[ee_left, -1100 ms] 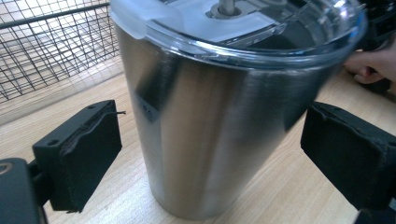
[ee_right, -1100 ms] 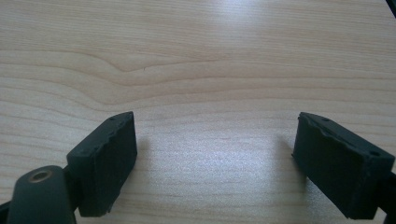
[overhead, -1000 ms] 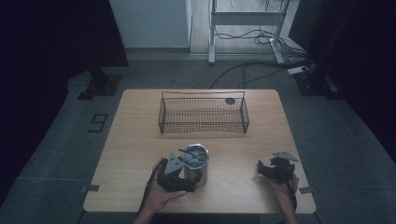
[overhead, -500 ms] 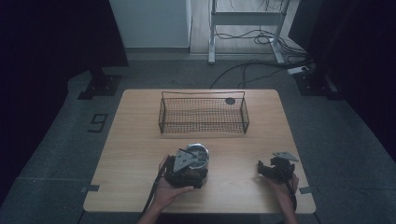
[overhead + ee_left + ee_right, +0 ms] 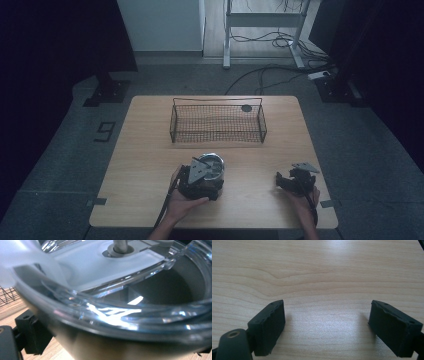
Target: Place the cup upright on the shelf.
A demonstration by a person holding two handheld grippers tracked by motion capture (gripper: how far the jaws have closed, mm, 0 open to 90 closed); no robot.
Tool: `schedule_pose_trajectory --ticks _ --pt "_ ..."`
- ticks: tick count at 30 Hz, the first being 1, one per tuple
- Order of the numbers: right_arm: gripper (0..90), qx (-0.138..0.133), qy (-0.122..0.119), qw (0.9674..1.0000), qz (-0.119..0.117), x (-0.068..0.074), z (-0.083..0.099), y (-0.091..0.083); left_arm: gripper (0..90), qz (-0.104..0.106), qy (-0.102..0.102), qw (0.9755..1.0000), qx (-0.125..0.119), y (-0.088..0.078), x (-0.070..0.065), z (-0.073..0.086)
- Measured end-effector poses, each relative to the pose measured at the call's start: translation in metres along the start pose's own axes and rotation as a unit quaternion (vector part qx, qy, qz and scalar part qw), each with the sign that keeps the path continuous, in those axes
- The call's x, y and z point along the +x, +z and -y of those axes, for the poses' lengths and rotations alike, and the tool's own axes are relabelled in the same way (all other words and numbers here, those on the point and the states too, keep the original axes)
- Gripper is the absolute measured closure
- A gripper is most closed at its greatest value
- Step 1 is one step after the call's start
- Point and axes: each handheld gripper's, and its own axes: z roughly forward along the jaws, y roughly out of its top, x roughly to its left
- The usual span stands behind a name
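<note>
Grip quality is what matters at this step. The left gripper [image 5: 204, 176] sits over the round container with a clear plastic lid and dull grey bowl [image 5: 214, 166], which stands on the wooden tabletop [image 5: 150, 150] near the front edge, a little left of centre. In the left gripper view the container [image 5: 130, 315] lies between the jaws. They have just been closing on it, but whether the pads actually press on the wall cannot be told.

The bowl looks smooth and curved, so a bite low on its side would likely slip. A better hold would be square across the widest part, with both pads flat against the wall below the lid's rim. The lid may be loose, so the container is best lifted straight up and kept level.

The black wire basket [image 5: 172, 125] stands toward the back edge, well apart from the container, with a small dark disc [image 5: 246, 107] just behind it. The right gripper [image 5: 282, 181] rests near the front right corner, its jaws wide apart over bare wood [image 5: 327, 325] and holding nothing. It could steady the bowl if it wobbles.
</note>
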Motion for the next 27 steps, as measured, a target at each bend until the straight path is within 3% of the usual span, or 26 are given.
schedule_pose_trajectory --ticks 9,15,27 --pt "13.4 -0.001 -0.001 1.0 0.0 0.0 0.0 0.0 3.9 0.003 0.004 1.0 -0.005 0.001 0.002 0.0" --pt "13.5 0.0 0.0 1.0 0.0 0.0 0.0 0.0 4.0 0.008 -0.005 0.9999 -0.005 0.002 0.007 -0.003" --pt "13.6 0.0 0.0 1.0 0.0 0.0 0.0 0.0 4.0 -0.002 -0.001 0.9999 -0.015 0.0 0.025 -0.022"
